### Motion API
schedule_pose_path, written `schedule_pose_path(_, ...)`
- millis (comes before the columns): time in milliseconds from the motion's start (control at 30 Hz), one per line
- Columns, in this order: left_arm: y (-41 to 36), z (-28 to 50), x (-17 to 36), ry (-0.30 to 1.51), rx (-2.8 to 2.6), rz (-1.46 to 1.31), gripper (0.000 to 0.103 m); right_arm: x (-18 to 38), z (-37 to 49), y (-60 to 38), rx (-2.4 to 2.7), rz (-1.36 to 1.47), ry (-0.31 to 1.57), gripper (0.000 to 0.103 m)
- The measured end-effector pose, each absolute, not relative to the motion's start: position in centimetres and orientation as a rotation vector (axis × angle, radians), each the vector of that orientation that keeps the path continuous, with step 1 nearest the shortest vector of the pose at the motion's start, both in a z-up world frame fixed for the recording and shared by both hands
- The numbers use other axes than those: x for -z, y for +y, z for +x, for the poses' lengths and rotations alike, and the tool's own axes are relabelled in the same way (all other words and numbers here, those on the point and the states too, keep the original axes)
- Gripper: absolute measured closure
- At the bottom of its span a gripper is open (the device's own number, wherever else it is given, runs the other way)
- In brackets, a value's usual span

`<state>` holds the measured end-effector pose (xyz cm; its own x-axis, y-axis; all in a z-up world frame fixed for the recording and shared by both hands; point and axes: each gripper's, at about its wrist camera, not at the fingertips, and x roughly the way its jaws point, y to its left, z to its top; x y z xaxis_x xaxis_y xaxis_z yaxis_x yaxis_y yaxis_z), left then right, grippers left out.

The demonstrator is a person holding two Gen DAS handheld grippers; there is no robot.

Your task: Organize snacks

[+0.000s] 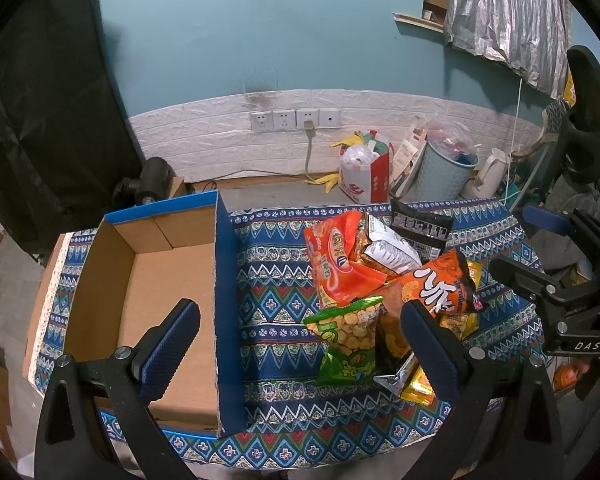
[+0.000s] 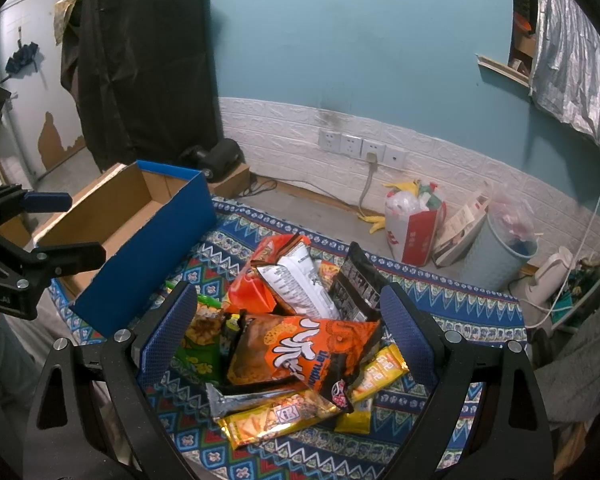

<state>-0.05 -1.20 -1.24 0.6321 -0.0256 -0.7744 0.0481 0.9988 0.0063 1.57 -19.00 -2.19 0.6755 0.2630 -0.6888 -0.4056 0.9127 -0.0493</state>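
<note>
A heap of snack bags lies on the patterned cloth (image 1: 276, 280): an orange packet (image 1: 336, 264), a white bag (image 1: 388, 252), a black bag (image 1: 420, 224), an orange-and-black bag (image 2: 304, 348), a green pea bag (image 1: 348, 328) and yellow packets (image 2: 276, 416). Left of the heap stands an open cardboard box (image 1: 160, 280) with blue outer walls, nothing inside. My left gripper (image 1: 300, 340) hangs open above the box's right wall (image 1: 226, 312). My right gripper (image 2: 288, 332) is open, its fingers straddling the heap from above. Each gripper shows in the other's view: the right gripper (image 1: 540, 248) and the left gripper (image 2: 60, 228).
Beyond the cloth's far edge sit a red-and-white bag (image 1: 364, 172), a pale blue bin (image 1: 444, 172) and a white kettle (image 1: 488, 176) by the wall. A black dumbbell (image 1: 152, 184) lies behind the box. A black cloth-covered object (image 2: 140, 60) stands at the left.
</note>
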Motion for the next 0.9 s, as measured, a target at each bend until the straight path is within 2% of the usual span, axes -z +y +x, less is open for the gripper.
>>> schedule_pose_path(900, -1.42, 0.08, 1.78, 0.899, 0.044, 0.035, 0.001, 2.19, 1.42, -19.28, -0.364, -0.206, 0.736, 0.012)
